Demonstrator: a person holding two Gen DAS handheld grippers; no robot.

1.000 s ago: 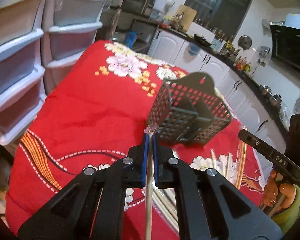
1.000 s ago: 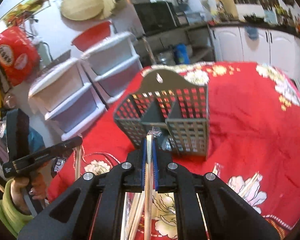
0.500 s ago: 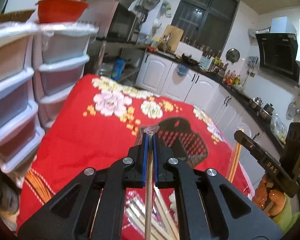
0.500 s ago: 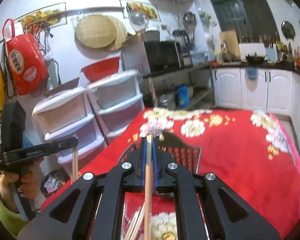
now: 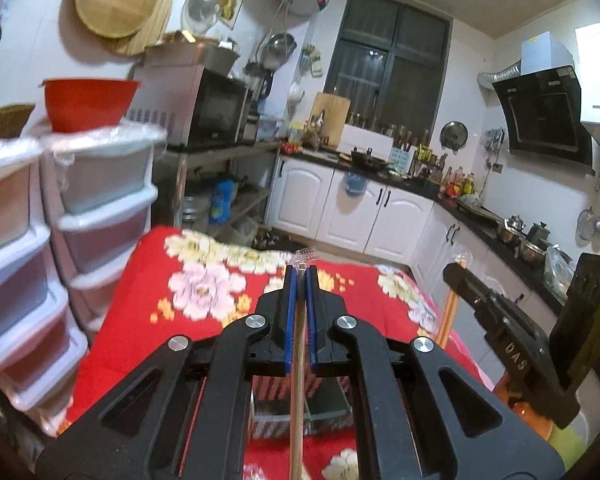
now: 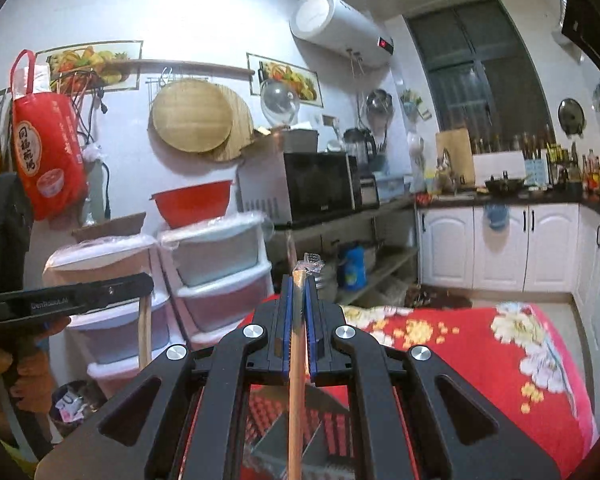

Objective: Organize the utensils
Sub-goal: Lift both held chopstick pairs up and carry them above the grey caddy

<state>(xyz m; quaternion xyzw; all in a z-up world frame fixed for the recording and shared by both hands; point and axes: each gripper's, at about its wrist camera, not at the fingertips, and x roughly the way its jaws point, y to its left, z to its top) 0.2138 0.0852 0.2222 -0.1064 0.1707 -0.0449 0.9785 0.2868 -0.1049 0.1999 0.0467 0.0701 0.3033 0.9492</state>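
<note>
While the red tablecloth [image 5: 140,320] fills the lower frame, the left gripper [image 5: 300,276] clamps a wrapped chopstick [image 5: 297,400]. Right gripper [image 6: 299,284] pinches another chopstick [image 6: 296,400] above the mesh basket [image 6: 268,412].

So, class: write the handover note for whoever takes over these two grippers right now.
Left gripper: shut on a wrapped chopstick.
Right gripper: shut on another wrapped chopstick.
Both sticks hang over the perforated utensil basket on the red floral cloth.
Done: one stick picked up in each gripper.
Left: lower both into the basket and release. Whether more remain cannot be seen.
</note>
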